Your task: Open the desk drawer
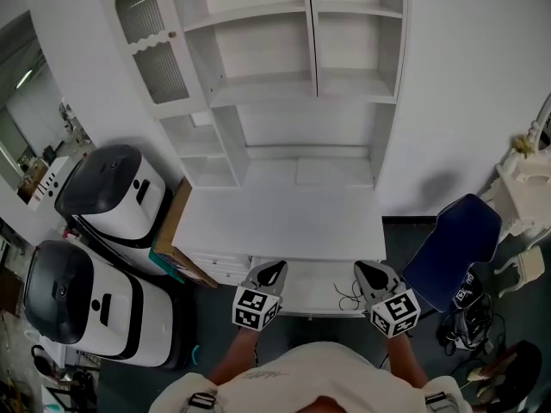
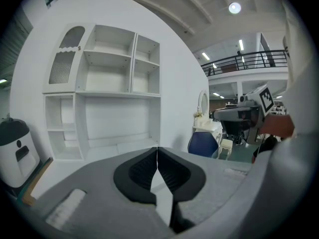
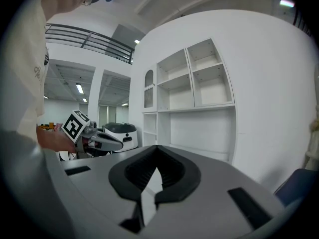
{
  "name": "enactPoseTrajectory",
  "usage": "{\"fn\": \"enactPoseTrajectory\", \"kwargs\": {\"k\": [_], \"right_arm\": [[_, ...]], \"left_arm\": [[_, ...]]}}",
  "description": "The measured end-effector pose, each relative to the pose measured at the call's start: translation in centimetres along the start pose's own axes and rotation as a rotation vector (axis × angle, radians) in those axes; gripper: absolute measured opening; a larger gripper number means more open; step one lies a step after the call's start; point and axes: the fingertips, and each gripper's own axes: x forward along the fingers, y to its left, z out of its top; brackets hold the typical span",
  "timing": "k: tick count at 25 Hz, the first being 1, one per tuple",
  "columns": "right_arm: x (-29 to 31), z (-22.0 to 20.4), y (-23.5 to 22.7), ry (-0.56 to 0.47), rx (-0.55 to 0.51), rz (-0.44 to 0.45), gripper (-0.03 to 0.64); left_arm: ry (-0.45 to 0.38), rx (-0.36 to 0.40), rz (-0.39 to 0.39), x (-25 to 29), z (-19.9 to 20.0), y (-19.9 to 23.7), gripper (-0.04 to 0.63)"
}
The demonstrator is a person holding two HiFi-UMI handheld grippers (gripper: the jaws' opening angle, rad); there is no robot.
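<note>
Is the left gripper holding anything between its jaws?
No, in the left gripper view the jaws of the left gripper meet at their tips with nothing held between them.

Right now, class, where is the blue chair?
In the head view, the blue chair stands at the right, beside the white desk and just past the right gripper.

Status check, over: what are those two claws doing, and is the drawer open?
Left gripper, right gripper: shut, empty. Desk drawer looks pulled out, cable in it. Nothing in the way.
</note>
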Motion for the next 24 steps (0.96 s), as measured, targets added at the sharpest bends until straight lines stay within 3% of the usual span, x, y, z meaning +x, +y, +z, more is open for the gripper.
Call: {"fn": "enactPoseTrajectory", "kwargs": {"k": [24], "right_arm": [[-2.1,-2.5,0.4,0.017,0.045,0.003,0.002]], "left_arm": [[0.035,0.006,-0.022,-0.8,-1.6,-2.6,0.017]]}}
